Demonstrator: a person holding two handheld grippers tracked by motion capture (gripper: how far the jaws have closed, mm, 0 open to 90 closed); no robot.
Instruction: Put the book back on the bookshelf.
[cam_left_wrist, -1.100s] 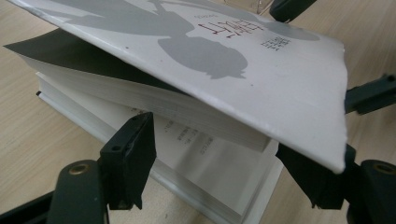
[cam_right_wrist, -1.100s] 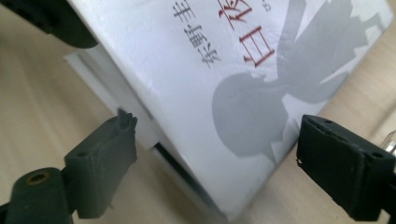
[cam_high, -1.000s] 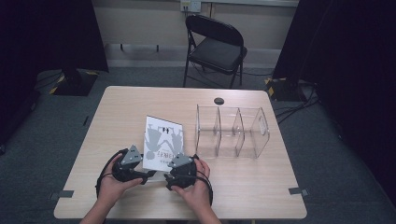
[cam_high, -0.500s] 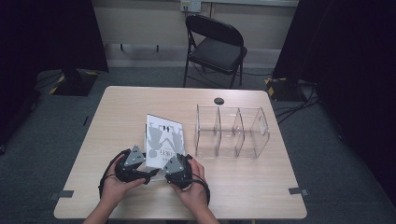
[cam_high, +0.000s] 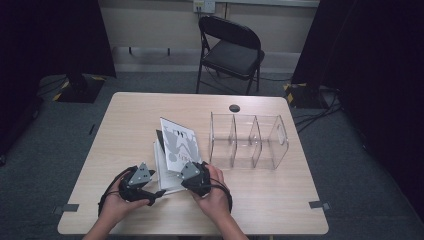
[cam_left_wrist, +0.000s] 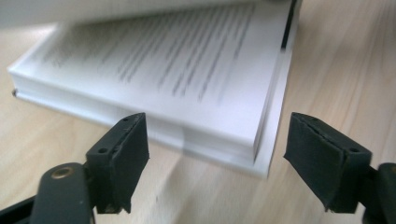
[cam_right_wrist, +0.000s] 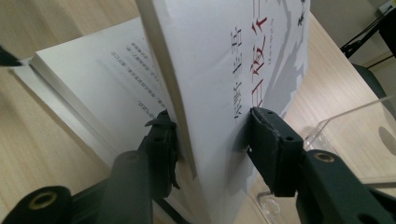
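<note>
Book (cam_high: 172, 155) position: near the middle of the table (cam_high: 125, 125), just left of the clear three-bay organizer (cam_high: 247, 140), with the person's two hands working at its near edge.

Left gripper (cam_high: 150, 189): it sits at the near left corner of the book. Its jaws stand apart and have just been opening a little further. In the left gripper view the page block (cam_left_wrist: 187, 70) lies just ahead of the pads, and neither pad presses on it. This placement probably keeps the gripper ready to steady the lower pages against the table while the upper part is raised (a judgement, not an observed contact).

Lifted section (cam_right_wrist: 233, 84): the front cover, together with a sheaf of pages, tilts up from the block, hinged at the spine on the far side. A printed page (cam_right_wrist: 107, 74) is exposed beneath it.

Right gripper (cam_right_wrist: 212, 140): its jaws have just been closing and are now clamped on the near edge of the lifted section, one pad on the cover face and one on the page side. Gripping at the free edge gives the longest lever from the spine, so the section opens with little force.

Organizer: it stands empty and upright, apart from the book. It is likely the destination, since its bays suit a book stood on edge.
</note>
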